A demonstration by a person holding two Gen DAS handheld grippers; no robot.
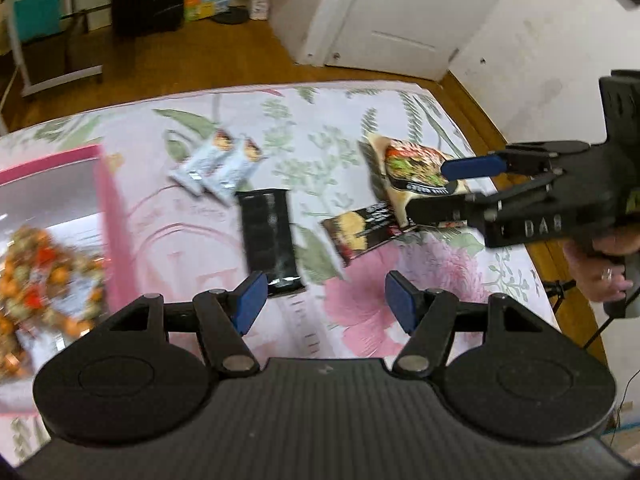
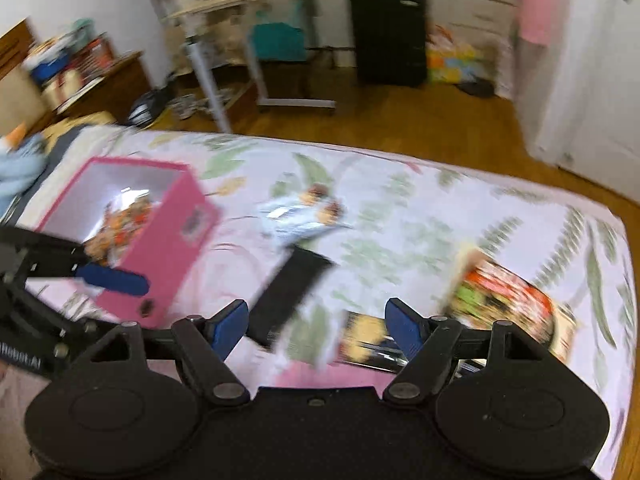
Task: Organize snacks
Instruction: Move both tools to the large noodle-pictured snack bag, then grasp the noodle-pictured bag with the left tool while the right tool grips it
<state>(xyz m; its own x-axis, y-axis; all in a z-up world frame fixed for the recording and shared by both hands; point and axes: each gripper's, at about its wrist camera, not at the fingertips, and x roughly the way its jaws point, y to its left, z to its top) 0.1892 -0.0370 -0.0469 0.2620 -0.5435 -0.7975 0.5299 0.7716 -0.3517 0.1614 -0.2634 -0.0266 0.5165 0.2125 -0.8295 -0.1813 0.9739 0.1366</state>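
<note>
Two tools are in view, both spread with nothing between the pads. The left tool (image 1: 322,300) hangs over the floral sheet (image 1: 340,120) of the bed, its blue pads well apart, above the near end of a black packet (image 1: 270,240). The right tool (image 1: 424,188) comes in from the right in the left wrist view, held by a hand (image 1: 600,264); its upper blue pad lies across a large noodle pack (image 1: 412,168) in the picture, but whether it touches the pack cannot be told.

Snacks on the sheet:
- two silver bars (image 1: 216,168), side by side, beyond the black packet
- black packet, lying flat, mid-sheet
- dark pack with yellow print (image 1: 360,232), right of the black packet, its far corner under the noodle pack's edge
- noodle pack, nearest the bed's right edge

Pink box (image 2: 160,240) stands open at the left end of the sheet, well apart from the loose snacks. One bag of mixed orange and green snacks (image 1: 36,280) lies inside it.

Right wrist view is blurred; the dark pack sits between and just beyond the right tool's pads, not touched.
</note>
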